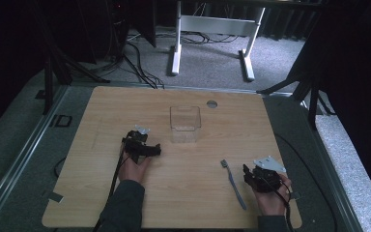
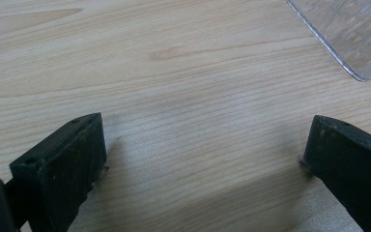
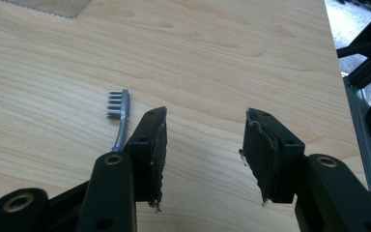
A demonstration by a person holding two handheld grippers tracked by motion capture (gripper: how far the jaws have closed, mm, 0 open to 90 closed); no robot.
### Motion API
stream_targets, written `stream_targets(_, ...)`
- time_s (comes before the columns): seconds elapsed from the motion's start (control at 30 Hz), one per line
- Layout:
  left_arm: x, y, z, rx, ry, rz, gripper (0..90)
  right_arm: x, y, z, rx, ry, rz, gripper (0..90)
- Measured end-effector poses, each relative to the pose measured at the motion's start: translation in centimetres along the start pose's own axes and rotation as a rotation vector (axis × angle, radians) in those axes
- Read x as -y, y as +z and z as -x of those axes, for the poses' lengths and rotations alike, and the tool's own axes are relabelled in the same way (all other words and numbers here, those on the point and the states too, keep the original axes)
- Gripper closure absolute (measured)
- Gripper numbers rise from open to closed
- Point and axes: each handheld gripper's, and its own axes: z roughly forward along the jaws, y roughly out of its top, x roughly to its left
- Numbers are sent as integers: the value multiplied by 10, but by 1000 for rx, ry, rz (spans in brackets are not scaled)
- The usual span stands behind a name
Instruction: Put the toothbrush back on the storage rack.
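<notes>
High view: left gripper lying on table, jaws gaping wide, gripping nothing, clear box sitting just beyond; right gripper jaws standing apart, empty, toothbrush lying just outside its left jaw

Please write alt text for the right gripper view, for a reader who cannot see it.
The right tongs are open over a light wooden table, holding nothing. A grey toothbrush lies flat just left of the left jaw, bristle head pointing away.
</notes>
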Motion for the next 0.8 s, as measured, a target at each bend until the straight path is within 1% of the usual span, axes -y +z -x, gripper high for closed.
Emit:
stream_targets(0.03,0,0,0,-2,-2,0,14,0,-1,0,-4,3,3,513)
stream_targets(0.23,0,0,0,-3,-2,0,14,-2,-3,-3,10,-9,12,539)
stream_targets(0.37,0,0,0,-3,-3,0,14,-6,-7,-4,6,-17,19,548)
stream_targets(0.7,0,0,1,-5,-6,1,14,-11,-13,-1,-4,-18,1,578)
stream_targets(0.8,0,0,1,-6,-6,1,14,-13,-16,-3,-6,-21,0,594)
